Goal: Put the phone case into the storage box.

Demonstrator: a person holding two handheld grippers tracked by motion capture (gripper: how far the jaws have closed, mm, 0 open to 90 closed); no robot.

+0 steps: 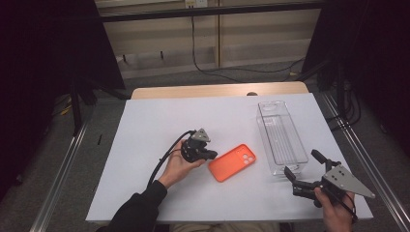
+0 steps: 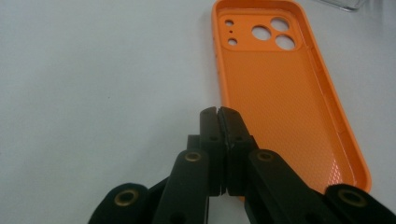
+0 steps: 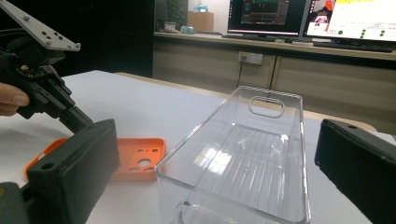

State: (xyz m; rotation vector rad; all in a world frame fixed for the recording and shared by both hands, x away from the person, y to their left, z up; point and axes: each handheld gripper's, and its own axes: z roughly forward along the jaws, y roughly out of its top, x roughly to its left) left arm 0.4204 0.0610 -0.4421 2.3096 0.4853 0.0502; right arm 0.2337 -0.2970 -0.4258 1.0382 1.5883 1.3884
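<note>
Case (image 1: 232, 162), orange, lies open side up on the white table (image 1: 159, 125), just left of the clear bin (image 1: 282, 137). Left gripper (image 1: 211, 155) is at the case's left end, jaws pressed together with nothing between them. Right gripper (image 1: 302, 170) has its jaws spread wide at the bin's near end, not holding anything.

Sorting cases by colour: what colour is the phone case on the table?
Orange. The soft orange phone case with camera cutouts shows best in the left gripper view.

An orange phone case (image 1: 232, 162) lies flat, open side up, camera cutouts toward the clear bin (image 1: 281, 137) just beside it.
</note>
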